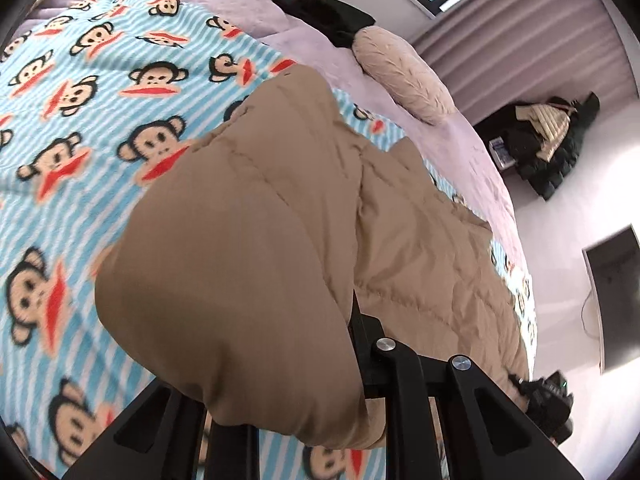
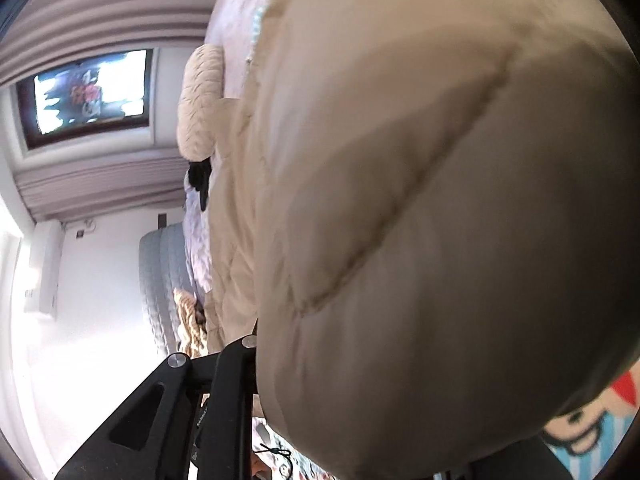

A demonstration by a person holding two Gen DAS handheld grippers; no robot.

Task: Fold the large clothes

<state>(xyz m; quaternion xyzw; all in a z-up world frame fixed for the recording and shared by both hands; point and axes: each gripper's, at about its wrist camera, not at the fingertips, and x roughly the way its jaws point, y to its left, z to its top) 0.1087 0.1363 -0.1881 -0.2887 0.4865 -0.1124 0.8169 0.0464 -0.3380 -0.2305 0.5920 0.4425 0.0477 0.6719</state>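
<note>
A tan quilted down jacket (image 1: 304, 216) lies on a bed covered by a blue striped monkey-print blanket (image 1: 80, 128). My left gripper (image 1: 320, 364) is shut on a puffy edge of the jacket, which bulges over the fingers and hides the tips. In the right wrist view the same jacket (image 2: 420, 220) fills most of the frame. My right gripper (image 2: 272, 344) is shut on another edge of the jacket and holds it lifted; only the left finger (image 2: 236, 364) shows.
A beige quilted garment (image 1: 404, 76) and a black garment (image 1: 328, 16) lie on the lilac bedspread (image 1: 472, 152) past the jacket. A pile of dark clothes (image 1: 552, 140) sits on the floor. A window (image 2: 88, 92) and curtains are at the left.
</note>
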